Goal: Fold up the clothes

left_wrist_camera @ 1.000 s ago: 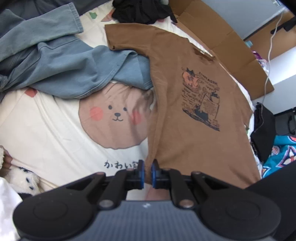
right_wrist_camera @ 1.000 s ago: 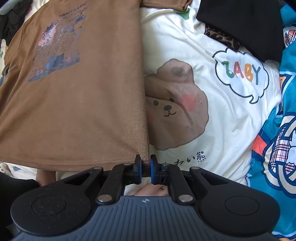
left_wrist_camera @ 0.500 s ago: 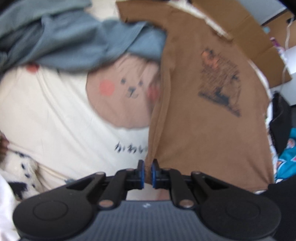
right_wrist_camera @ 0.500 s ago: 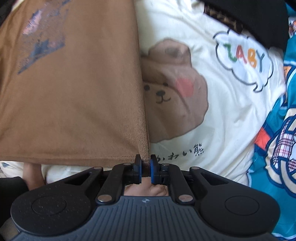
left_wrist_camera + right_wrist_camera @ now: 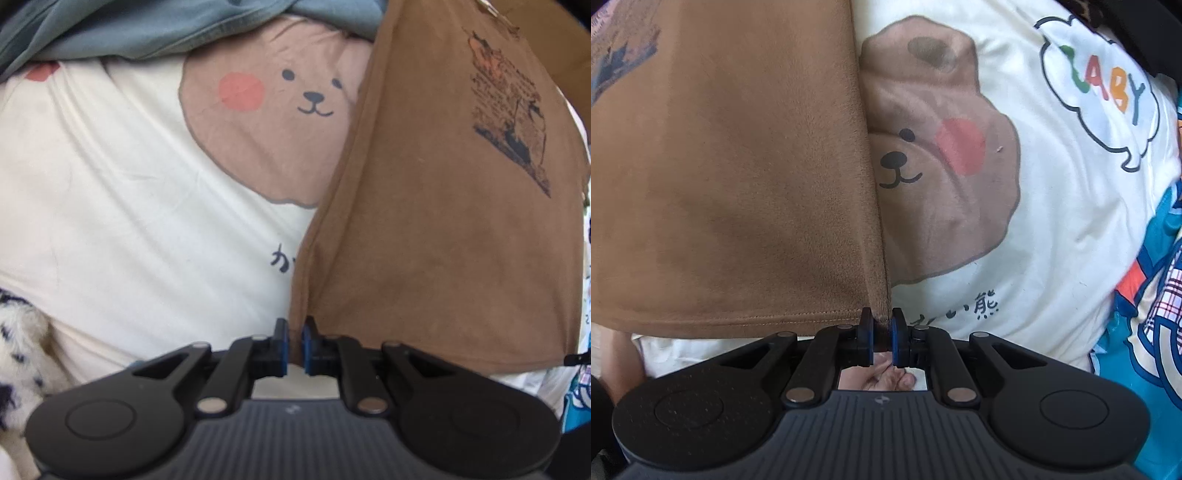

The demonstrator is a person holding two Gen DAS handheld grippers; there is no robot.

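From the left wrist view, the left gripper (image 5: 294, 345) has its blue pads pinched nearly together on the near left bottom corner of the brown T-shirt (image 5: 443, 221). The shirt runs away from the grip toward the far side, print side up, its graphic (image 5: 509, 122) far to the right. It seems lifted at the near edge, with the side seam drawn in a taut line up from the jaws. To the left lies the cream bedsheet (image 5: 129, 221) with its bear face, and a grey-blue garment (image 5: 147, 29) is bunched along the far edge, just touching the shirt's far left side. The gripper sits low and near, pointing along the seam.

From the right wrist view, the right gripper (image 5: 881, 332) is likewise clamped tight on the shirt's other bottom corner, right at the hem (image 5: 757, 321). The brown cloth fills the left half; to the right the sheet shows a bear and a "BABY" cloud (image 5: 1100, 88), and a turquoise patterned cloth (image 5: 1152, 295) lies at the right edge. A bit of the person's hand (image 5: 886, 380) shows behind the jaws.

My reading is that both corners are held for carrying the hem toward the collar. To do that well, keep the two grips level and well spread so the hem stays straight, and keep the far end clear of the grey-blue garment.
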